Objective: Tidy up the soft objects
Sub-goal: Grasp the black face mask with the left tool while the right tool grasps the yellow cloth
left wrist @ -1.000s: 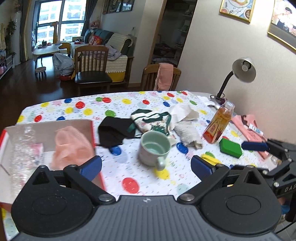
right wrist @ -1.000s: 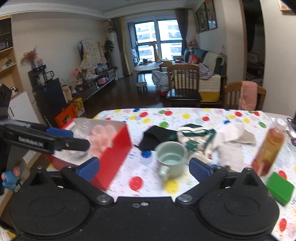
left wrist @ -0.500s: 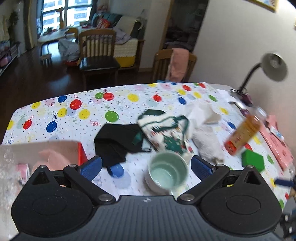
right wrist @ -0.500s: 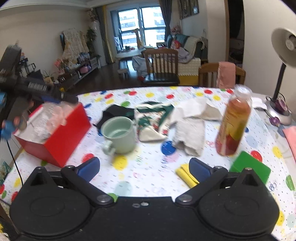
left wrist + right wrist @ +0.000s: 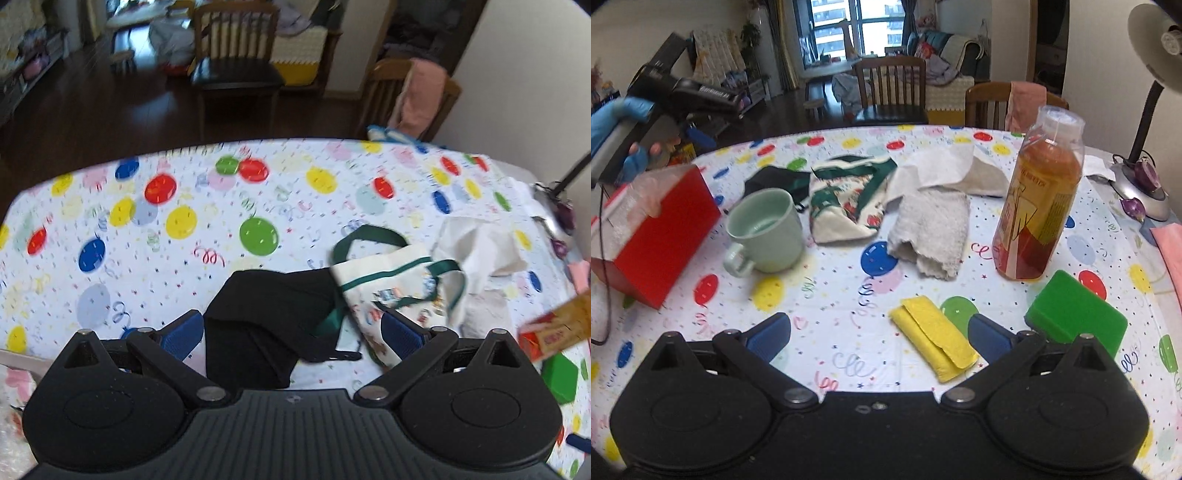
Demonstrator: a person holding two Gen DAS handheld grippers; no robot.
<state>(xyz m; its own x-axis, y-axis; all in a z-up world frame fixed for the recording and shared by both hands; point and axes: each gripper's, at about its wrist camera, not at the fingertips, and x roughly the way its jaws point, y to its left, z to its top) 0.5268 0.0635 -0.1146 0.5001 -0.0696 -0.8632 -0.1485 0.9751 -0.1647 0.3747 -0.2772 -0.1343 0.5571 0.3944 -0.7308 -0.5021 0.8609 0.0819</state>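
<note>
While its blue-padded fingers stand wide apart and hold nothing, the left gripper hangs over a crumpled black fabric piece on the balloon-print tablecloth, the cloth's near edge hidden under the tool's black body. Just to the right, touching the black fabric, lies a white cloth pouch with green straps; its lower corner is blocked by the right finger pad. A blurred orange bottle and a green block are cut off at the frame's right edge.

The right gripper is likewise spread open and empty above the table, with a folded yellow cloth lying between its fingers, near the right pad. Beyond it sit a pale green ceramic mug, a rolled grey towel and a white towel draped behind it. At left, a red cardboard box holds pale contents too blurred to identify. A gooseneck desk lamp stands at far right, its shade clipped by the frame; wooden chairs stand past the table.
</note>
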